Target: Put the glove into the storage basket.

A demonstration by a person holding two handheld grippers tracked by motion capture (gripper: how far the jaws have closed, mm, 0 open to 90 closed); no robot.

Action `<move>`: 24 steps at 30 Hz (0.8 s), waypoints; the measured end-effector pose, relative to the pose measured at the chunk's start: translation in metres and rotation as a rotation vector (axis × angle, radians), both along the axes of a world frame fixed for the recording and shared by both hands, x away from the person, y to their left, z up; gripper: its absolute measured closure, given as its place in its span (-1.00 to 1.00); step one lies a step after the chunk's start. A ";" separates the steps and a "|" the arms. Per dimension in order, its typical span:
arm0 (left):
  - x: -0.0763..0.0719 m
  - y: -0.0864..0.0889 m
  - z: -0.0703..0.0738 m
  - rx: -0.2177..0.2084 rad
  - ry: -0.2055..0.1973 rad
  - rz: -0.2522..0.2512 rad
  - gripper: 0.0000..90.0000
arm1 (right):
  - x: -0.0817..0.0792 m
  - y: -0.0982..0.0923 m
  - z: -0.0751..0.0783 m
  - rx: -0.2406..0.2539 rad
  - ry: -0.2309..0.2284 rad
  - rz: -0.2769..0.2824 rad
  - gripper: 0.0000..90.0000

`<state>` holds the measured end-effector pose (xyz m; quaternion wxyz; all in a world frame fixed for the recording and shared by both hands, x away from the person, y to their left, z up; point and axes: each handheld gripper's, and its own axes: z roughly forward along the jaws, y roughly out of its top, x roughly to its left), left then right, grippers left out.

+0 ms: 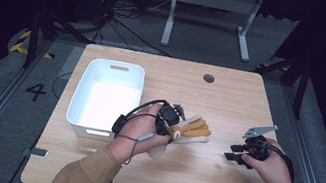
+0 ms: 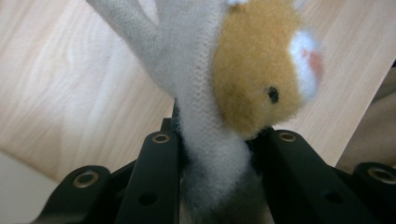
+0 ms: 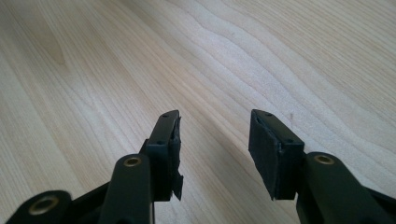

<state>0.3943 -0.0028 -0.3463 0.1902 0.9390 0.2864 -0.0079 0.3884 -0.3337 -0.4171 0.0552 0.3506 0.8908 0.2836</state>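
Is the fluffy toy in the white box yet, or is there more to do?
Not yet. The grab looks done: the left gripper is shut on the plush toy, holding it beside the white bin. The bin looks bare inside. Probably left: carry the toy over the bin and let go. The right gripper rests open over the wooden table, holding nothing.

Both forearms wore tan sleeves [image 1: 85, 174]. The left tongs [image 1: 173, 124] were black, with a black cable looping over the hand. The right tongs [image 1: 234, 152] were black too, topped by a grey three-cornered plate [image 1: 259, 131]. In the gripper views, each black jaw carried brass-ringed screw holes, and the right pair had flat dark pads [image 3: 264, 147] with slightly ragged edges.
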 end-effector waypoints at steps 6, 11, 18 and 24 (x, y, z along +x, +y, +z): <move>0.008 0.013 0.013 -0.008 0.000 0.050 0.64 | 0.003 -0.002 -0.004 0.002 0.011 -0.009 0.22; 0.013 0.023 0.023 -0.038 0.002 0.102 0.64 | 0.003 -0.004 -0.005 0.004 0.016 -0.017 0.22; 0.018 0.039 0.037 -0.075 0.023 0.207 0.63 | 0.002 -0.004 -0.006 0.008 0.020 -0.023 0.20; 0.021 0.050 0.047 -0.070 0.020 0.245 0.63 | 0.001 -0.004 -0.006 0.008 0.022 -0.024 0.20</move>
